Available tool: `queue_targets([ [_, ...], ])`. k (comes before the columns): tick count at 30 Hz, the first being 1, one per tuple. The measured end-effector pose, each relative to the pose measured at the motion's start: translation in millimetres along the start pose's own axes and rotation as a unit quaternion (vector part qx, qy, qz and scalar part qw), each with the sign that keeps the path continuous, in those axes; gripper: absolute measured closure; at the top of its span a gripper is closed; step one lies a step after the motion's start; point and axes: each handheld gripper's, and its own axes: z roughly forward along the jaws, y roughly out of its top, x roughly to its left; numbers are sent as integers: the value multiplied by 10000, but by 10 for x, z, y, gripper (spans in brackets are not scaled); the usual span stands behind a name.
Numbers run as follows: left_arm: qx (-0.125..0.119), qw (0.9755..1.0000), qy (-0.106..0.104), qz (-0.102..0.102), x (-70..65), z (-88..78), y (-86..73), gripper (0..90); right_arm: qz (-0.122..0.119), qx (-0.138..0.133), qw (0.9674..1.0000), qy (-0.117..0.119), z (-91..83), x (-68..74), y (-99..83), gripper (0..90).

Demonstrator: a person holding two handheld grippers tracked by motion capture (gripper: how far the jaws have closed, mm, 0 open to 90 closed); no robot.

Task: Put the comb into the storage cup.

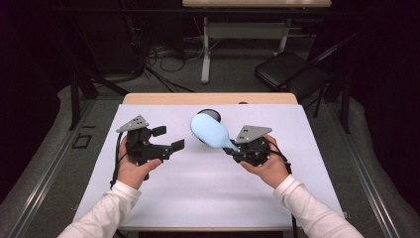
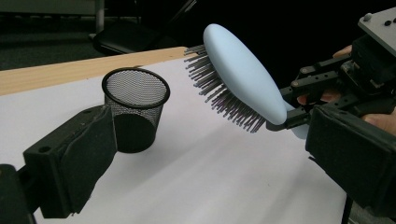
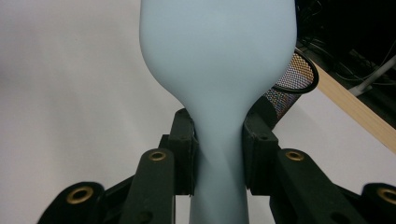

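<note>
High view showed a person at a bench [image 1: 148,99] w/ a white sheet [image 1: 208,183] over it, one gripper per hand. Right gripper [image 1: 236,148] held a light-blue hairbrush [image 1: 210,131] by the neck of its handle, above the sheet; brush head pointed up-left toward the bench's far edge, bristles facing down/left. Right gripper view: both black fingers [image 3: 184,140] pressed on the narrow handle from either side, closed on it, wide blue back of the brush rising above them. Black mesh pen cup [image 1: 210,115] stood upright on the sheet just behind the brush head, near the far edge; in left gripper view the cup [image 2: 135,109] sat below and left of the bristles, apart from them. Left gripper [image 1: 166,139] hovered left of the brush, well apart, fingers spread wide, nothing between them. White sleeves came in from the bottom. Folding chair [image 1: 289,69] on the floor beyond the bench.
</note>
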Motion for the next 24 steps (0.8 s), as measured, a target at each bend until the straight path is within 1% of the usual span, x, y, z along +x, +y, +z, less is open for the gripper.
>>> queue_targets([
  [7,77,9999,-73,-6,-29,74,39,22,19,-126,9999,-97,30,23,-43,688],
  [17,161,9997,-145,-93,-48,177,108,22,68,-284,9995,-129,41,53,-43,688],
  [21,191,9998,-92,18,-69,220,141,22,62,-336,9993,-140,41,63,-34,688],
  [24,205,9997,-112,29,-87,255,159,22,71,-381,9991,-156,39,75,-31,688],
])
